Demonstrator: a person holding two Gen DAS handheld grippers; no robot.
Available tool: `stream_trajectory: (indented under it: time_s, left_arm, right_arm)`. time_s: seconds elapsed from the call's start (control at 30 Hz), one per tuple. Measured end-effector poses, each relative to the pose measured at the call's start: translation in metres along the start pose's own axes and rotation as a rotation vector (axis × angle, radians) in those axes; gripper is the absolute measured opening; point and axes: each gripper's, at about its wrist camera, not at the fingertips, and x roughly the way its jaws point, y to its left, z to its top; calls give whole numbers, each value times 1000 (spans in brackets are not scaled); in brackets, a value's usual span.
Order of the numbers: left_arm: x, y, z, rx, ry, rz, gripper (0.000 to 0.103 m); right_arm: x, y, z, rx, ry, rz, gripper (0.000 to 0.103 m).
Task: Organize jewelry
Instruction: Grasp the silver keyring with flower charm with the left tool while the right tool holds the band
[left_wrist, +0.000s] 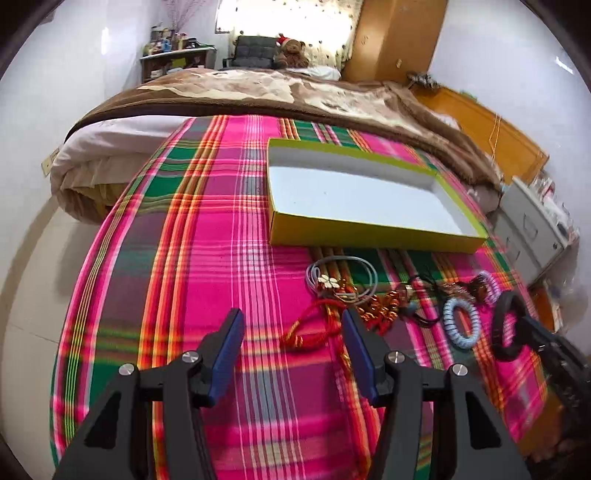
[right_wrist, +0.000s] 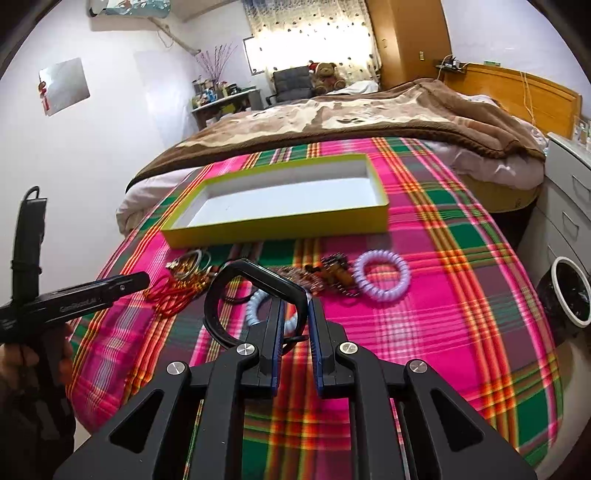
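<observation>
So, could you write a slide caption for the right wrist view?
Right gripper shut on black bangle, empty yellow box ahead.

An open box sits on the plaid cloth spread over the bed, with a blanket behind it. Before the box lies a row of jewelry — corded necklaces at the left, two coiled rings toward the right — near the cloth's front edge.
</observation>
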Motion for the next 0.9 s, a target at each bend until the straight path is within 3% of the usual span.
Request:
stream_trajectory:
  time_s: [0.1, 0.43, 0.53, 0.63, 0.83, 0.9]
  left_arm:
    - [8, -1, 3, 14, 23, 14, 57]
    - [27, -14, 27, 31, 42, -42, 56]
    - [42, -20, 28, 75, 81, 28, 50]
    - [43, -25, 30, 88, 89, 33, 44]
    - [46, -31, 32, 142, 93, 63, 17]
    - [46, -35, 33, 152, 95, 65, 13]
  right_arm:
    - [-2, -4, 2, 8, -9, -2, 13]
    - [3, -12, 8, 20, -9, 5, 13]
    - [4, -14, 10, 23, -8, 9, 13]
    - [6, -16, 13, 22, -9, 6, 13]
    - [9, -16, 16, 26, -6, 13, 13]
    - [9, -17, 17, 30, -6, 12, 13]
